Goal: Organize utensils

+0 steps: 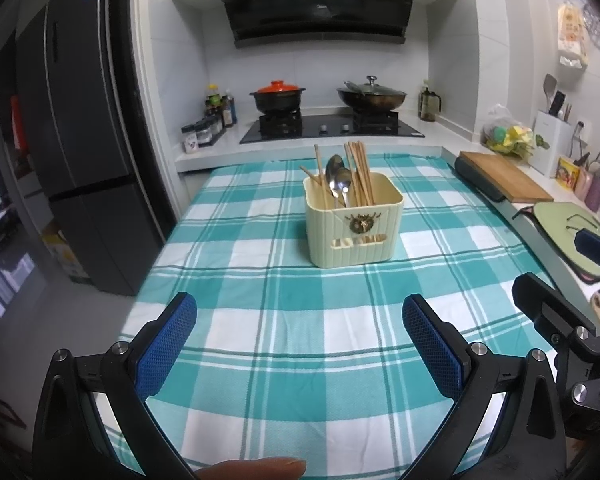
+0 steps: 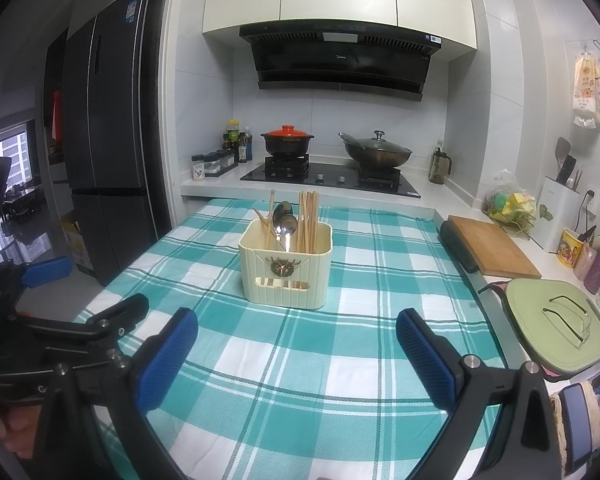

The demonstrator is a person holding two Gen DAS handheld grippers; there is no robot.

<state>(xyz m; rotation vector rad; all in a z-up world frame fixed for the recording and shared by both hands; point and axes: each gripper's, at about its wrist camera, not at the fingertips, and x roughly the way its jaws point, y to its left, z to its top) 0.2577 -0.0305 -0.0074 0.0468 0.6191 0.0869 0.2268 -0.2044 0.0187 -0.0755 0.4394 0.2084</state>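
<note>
Both grippers idle, fingers spread wide, nothing held.

Cream utensil holder [image 1: 354,222] at twelve o'clock mid-bench on the teal checked cloth [image 1: 284,312], already holding upright chopsticks [image 1: 360,172] and two spoons [image 1: 338,178]. Left gripper [image 1: 300,346], right gripper [image 2: 296,354] well short of it. Probably finished, or next reaching in to sort.

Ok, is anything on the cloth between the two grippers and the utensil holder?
Nothing visible. Only bare checked tablecloth lies between the open left hand-held gripper, the open right hand-held gripper and the cream utensil holder with its chopsticks and spoons.
</note>
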